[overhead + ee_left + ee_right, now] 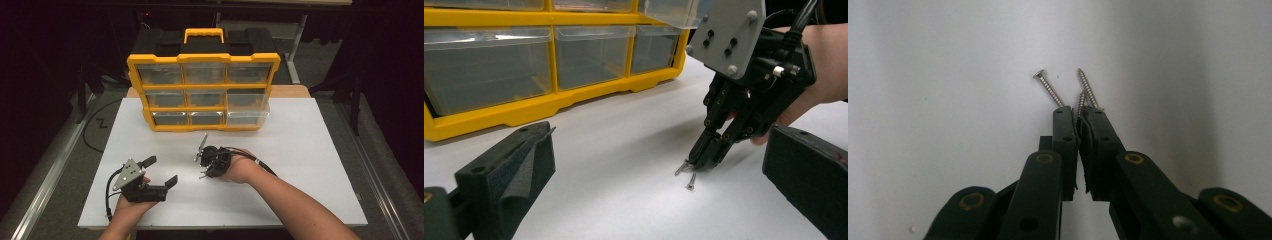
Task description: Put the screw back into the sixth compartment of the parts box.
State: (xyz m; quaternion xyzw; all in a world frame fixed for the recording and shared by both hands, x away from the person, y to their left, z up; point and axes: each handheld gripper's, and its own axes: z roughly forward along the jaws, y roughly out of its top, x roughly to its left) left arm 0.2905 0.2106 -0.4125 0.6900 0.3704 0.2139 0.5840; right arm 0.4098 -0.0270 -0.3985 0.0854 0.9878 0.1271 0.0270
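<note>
Three small silver screws (1050,90) lie close together on the white table (310,165). My right gripper (1079,117) points down at them, its jaws pressed together on the middle screw (1080,102), whose tip sticks out between the pads. One screw lies just left of the jaws and another (1088,89) just right. In the left gripper view the right gripper (704,159) stands tip-down over two screws (691,181). My left gripper (161,171) rests at the front left, wide open and holding nothing, its pads (519,160) aimed at the right gripper.
A yellow organizer (202,92) with clear drawers stands upright at the back of the table. Its lower right drawer (247,116) sticks out a little. The table's front edge (225,225) lies just behind both hands.
</note>
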